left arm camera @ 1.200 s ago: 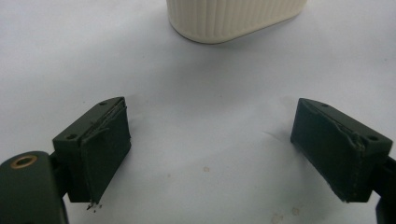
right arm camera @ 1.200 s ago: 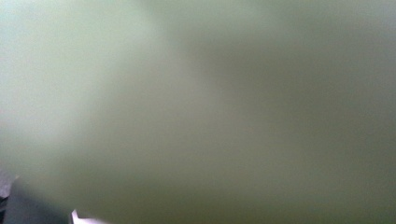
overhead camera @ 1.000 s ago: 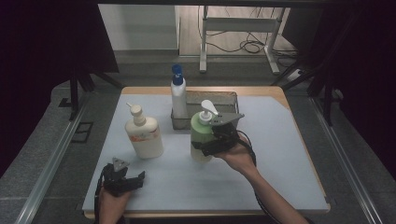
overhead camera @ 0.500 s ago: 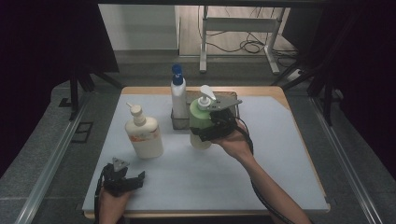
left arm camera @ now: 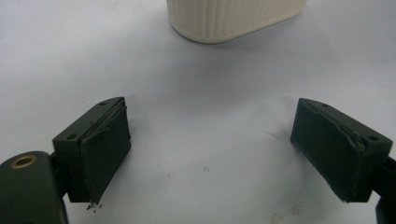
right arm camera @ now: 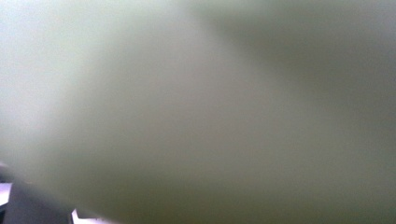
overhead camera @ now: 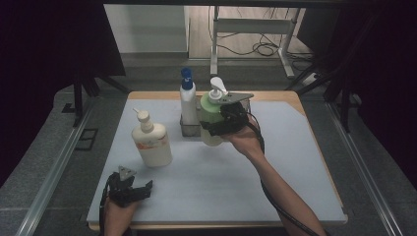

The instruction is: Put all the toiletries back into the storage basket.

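At the near left edge of the worktop (overhead camera: 295, 162), the left hand-held gripper (overhead camera: 129, 188) rests low with its jaws spread wide and nothing between them; the left gripper view has bare pale surface between the 2 black pads, and the ribbed base of the cream pump bottle (left arm camera: 233, 18) a little beyond. That bottle stands upright left of centre, well apart from the work in hand.

Farther in, just right of centre, the right hand-held gripper (overhead camera: 216, 129) is clamped around the body of the green pump bottle (overhead camera: 211, 115), and the right gripper view is a pale green blur pressed up close. The bottle looks lifted off the surface, upright, its white pump head at the top, right at the near side of the metal basket (overhead camera: 189, 129) where a white bottle with a blue cap (overhead camera: 187, 101) already stands at the left end.

My guess is the green bottle is headed into the basket beside the white one. To do it well, I would keep the grip level and firm on the widest part of the body, raise the base clear of the basket rim before going farther, and aim for the free space to the right of the blue-capped bottle so the 2 do not knock. Lower it straight, let the base settle, then open the jaws. The smooth plastic could slip or swing if tilted.
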A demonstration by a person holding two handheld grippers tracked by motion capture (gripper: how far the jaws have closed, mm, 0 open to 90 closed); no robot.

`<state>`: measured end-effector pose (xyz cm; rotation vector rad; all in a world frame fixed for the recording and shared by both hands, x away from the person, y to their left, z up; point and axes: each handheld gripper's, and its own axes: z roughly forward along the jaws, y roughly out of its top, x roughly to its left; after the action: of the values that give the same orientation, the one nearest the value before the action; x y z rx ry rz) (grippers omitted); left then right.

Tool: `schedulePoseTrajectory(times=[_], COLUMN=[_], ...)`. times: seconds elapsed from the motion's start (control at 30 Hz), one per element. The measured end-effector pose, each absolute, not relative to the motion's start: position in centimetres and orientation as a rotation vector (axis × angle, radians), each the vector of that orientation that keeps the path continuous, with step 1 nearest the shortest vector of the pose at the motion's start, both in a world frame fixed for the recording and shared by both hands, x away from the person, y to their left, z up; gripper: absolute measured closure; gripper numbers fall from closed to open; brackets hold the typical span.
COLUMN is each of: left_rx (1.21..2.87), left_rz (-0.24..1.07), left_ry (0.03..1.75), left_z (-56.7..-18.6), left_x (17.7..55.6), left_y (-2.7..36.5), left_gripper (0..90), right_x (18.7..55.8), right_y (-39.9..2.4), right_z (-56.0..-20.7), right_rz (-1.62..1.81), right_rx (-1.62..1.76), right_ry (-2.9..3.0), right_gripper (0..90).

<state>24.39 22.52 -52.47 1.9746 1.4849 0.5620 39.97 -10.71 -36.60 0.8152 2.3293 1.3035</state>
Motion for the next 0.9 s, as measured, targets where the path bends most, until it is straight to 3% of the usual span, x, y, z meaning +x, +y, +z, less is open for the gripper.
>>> schedulePoseTrajectory(times=[0.9], left_rx=[1.97], left_rz=[0.561], left_ry=[1.486], left_z=[-52.5], left_x=[24.4], left_y=[22.5], left_gripper=[11.6], right_x=[44.6], right_y=[-10.1], right_z=[-35.5], right_rz=[1.241], right_rx=[0.927], right_ry=[2.211], right_gripper=[12.4])
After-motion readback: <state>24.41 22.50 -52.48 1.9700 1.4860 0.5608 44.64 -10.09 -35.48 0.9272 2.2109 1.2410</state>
